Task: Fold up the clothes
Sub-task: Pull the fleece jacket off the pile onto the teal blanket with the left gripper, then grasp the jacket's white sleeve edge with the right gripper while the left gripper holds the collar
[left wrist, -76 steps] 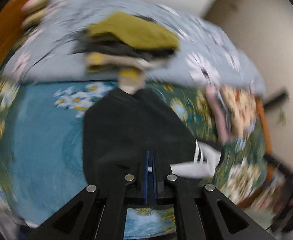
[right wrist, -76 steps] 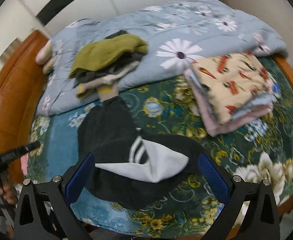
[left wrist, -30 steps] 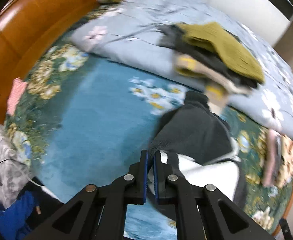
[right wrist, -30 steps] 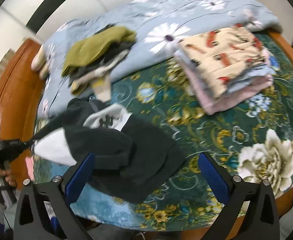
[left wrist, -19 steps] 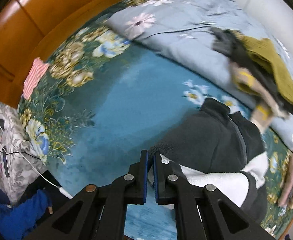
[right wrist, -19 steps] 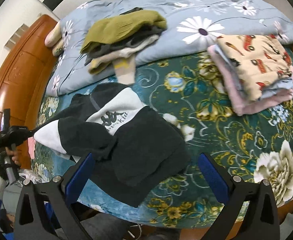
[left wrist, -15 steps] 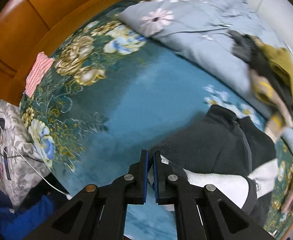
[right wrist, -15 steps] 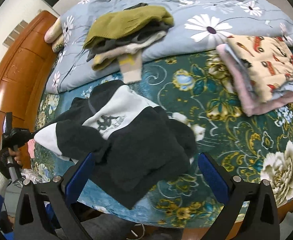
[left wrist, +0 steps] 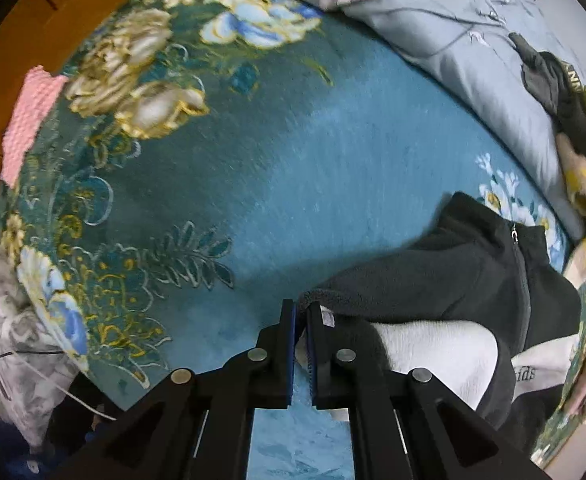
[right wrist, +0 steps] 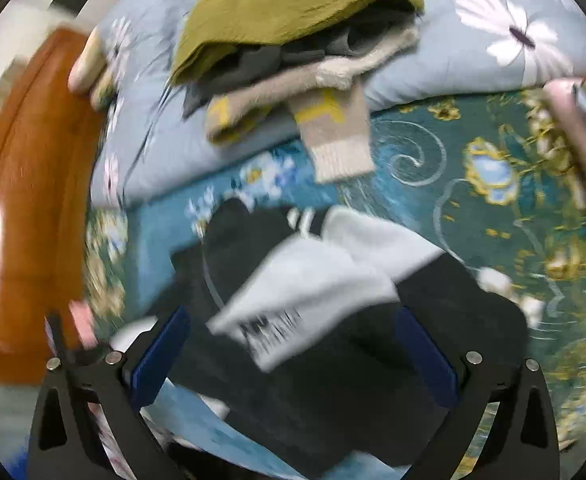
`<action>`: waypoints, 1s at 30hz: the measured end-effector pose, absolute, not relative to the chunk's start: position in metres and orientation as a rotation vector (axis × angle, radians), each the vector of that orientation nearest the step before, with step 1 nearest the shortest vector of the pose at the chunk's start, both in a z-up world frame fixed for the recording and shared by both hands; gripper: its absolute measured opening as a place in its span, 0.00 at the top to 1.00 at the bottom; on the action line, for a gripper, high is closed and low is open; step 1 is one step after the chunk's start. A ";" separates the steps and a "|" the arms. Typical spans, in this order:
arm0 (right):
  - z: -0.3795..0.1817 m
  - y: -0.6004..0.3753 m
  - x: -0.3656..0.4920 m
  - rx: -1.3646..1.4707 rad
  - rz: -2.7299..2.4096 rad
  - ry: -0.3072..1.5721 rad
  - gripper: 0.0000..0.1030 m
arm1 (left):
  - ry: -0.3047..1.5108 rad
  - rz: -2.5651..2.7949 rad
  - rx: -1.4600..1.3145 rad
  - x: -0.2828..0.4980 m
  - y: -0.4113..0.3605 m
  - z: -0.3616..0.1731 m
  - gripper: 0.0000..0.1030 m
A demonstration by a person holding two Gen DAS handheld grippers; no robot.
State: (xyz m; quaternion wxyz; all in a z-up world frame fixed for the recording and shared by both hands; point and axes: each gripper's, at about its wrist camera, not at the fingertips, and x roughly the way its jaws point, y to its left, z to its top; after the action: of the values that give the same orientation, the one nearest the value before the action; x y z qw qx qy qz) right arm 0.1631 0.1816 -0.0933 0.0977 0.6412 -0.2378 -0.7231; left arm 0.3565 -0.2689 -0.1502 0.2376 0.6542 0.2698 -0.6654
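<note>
A black and white fleece jacket [left wrist: 453, 280] lies crumpled on the teal floral bedspread [left wrist: 293, 140]. My left gripper [left wrist: 300, 320] is shut on the jacket's cuff end, low over the bedspread, with the sleeve stretching off to the right. In the right wrist view the same jacket [right wrist: 333, 300] fills the lower middle, blurred, white panel up. My right gripper [right wrist: 293, 352] is open, its blue pads wide apart just above the jacket, holding nothing.
A stack of folded clothes topped by an olive sweater [right wrist: 293, 4] rests on the grey-blue daisy quilt [right wrist: 513, 52] behind. A pink folded pile [right wrist: 581, 136] sits at the right. The wooden bed frame [right wrist: 25, 200] runs along the left; a pink cloth [left wrist: 29, 116] lies by it.
My left gripper has pulled the sleeve further left and lower over the bedspread. My right gripper has dropped closer to the jacket, which now fills its view.
</note>
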 end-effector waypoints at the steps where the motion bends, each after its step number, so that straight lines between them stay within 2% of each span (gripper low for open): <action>1: -0.100 0.183 0.154 1.909 -2.129 -0.766 0.00 | 0.754 -1.825 1.796 0.357 -0.271 -0.152 0.95; 7: -0.165 0.188 0.106 1.997 -1.999 -1.181 0.03 | 0.809 -1.843 1.811 0.349 -0.276 -0.159 0.95; 9: -0.187 0.186 0.099 2.042 -1.953 -1.270 0.18 | 0.827 -1.842 1.817 0.346 -0.277 -0.163 0.95; 11: -0.209 0.182 0.097 2.097 -1.901 -1.341 0.27 | 0.845 -1.841 1.823 0.342 -0.278 -0.168 0.95; 16: -0.242 0.175 0.098 2.192 -1.868 -1.417 0.29 | 0.954 -1.826 1.823 0.341 -0.283 -0.173 0.93; 19: -0.256 0.175 0.099 2.199 -1.840 -1.517 0.36 | 1.134 -1.762 1.767 0.346 -0.289 -0.172 0.84; 21: -0.260 0.173 0.098 2.193 -1.828 -1.550 0.41 | 1.257 -1.713 1.725 0.349 -0.292 -0.173 0.61; 22: -0.261 0.173 0.098 2.198 -1.829 -1.558 0.44 | 1.314 -1.685 1.710 0.349 -0.291 -0.176 0.56; 23: -0.262 0.172 0.098 2.210 -1.830 -1.560 0.50 | 1.349 -1.654 1.710 0.347 -0.290 -0.180 0.51; 24: -0.262 0.172 0.099 2.218 -1.830 -1.559 0.61 | 1.337 -1.612 1.736 0.343 -0.288 -0.185 0.51; 25: -0.262 0.172 0.100 2.226 -1.833 -1.554 0.66 | 1.308 -1.564 1.773 0.340 -0.286 -0.191 0.51; 26: -0.260 0.172 0.101 2.228 -1.839 -1.545 0.76 | 1.285 -1.533 1.797 0.338 -0.283 -0.195 0.51; 27: -0.257 0.173 0.102 2.217 -1.848 -1.536 0.82 | 1.267 -1.512 1.815 0.337 -0.279 -0.198 0.51; 30: -0.242 0.178 0.106 2.129 -1.887 -1.554 0.88 | 1.210 -1.482 1.848 0.337 -0.269 -0.200 0.48</action>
State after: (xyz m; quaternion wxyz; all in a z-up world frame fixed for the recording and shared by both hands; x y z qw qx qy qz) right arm 0.1060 0.1784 -0.2415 -0.0496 0.6560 -0.4788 -0.5814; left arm 0.3369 -0.2689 -0.2004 0.2383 0.6747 0.4419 -0.5411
